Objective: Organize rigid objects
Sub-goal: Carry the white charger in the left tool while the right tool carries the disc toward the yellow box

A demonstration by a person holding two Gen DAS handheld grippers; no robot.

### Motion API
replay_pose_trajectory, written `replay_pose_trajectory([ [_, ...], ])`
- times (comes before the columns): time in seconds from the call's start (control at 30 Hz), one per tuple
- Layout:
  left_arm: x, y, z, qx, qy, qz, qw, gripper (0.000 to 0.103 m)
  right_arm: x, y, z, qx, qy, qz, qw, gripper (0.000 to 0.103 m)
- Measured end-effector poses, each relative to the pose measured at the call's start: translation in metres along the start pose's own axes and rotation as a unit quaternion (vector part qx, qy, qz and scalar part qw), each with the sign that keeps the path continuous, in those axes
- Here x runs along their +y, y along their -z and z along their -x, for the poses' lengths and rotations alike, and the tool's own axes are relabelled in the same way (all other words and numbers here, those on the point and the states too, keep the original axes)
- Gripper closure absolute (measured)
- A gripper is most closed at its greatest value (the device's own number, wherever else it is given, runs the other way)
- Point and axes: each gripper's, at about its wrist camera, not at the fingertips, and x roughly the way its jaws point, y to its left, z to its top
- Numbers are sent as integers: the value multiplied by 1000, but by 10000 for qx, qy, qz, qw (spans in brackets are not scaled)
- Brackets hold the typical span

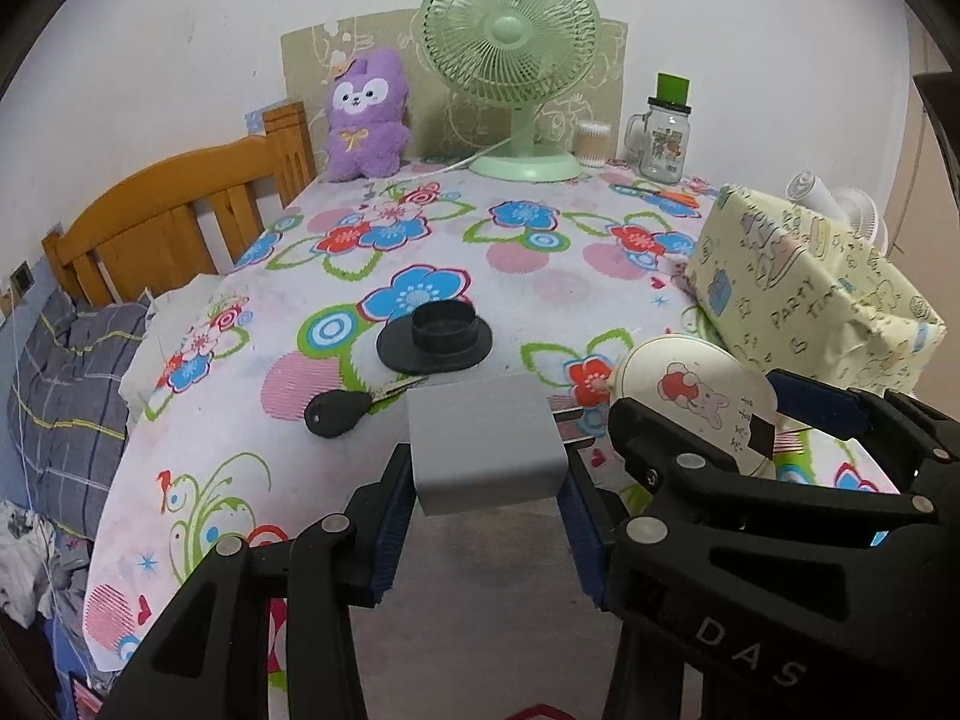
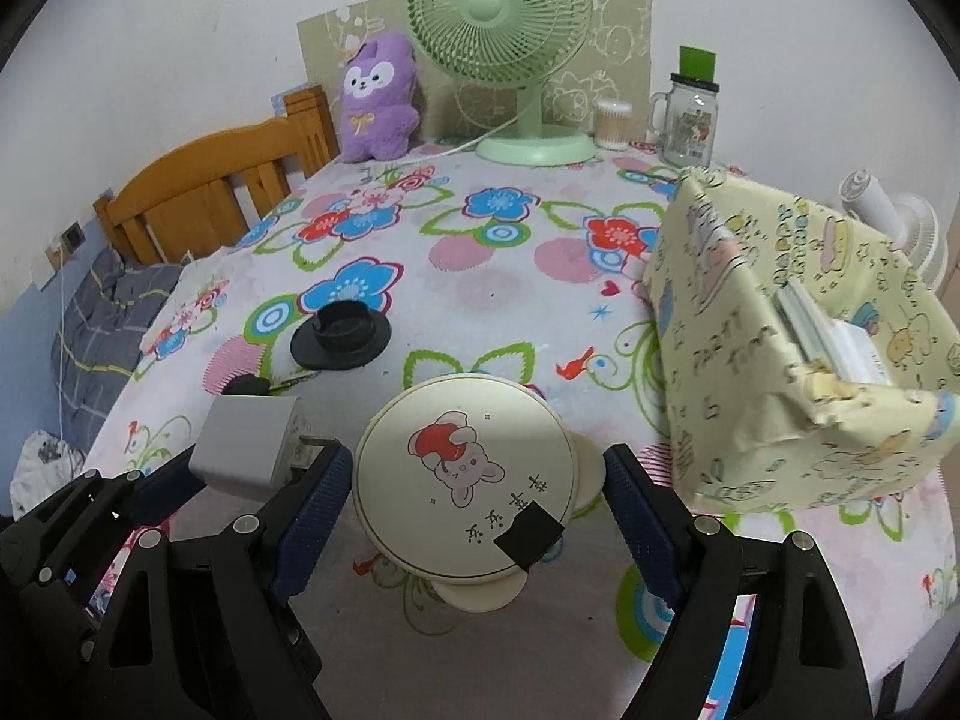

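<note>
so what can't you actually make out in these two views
- Key: left wrist view, blade tucked behind the grey charger; right wrist view, nearly all hidden by it.
- Paper-covered box: contents mostly hidden by its walls in both views.
- Round mirror: its base is covered by its own disc, right wrist view.

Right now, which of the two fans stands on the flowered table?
The green fan at the back, beside the purple plush toy. The white fan is off the table, behind the yellow wrapped box.
</note>
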Motion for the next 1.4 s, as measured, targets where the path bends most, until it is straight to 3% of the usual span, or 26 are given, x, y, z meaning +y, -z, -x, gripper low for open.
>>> replay_pose_trajectory([
  [0.73, -60, -31, 63, -451, 209, -367, 9981, 55, -49, -17, 83, -524, 275, -224, 9980, 17],
  [1.4, -114, -62, 64, -584, 461, -612, 9953, 55, -107, -36, 104, -706, 529, -487, 9949, 17],
])
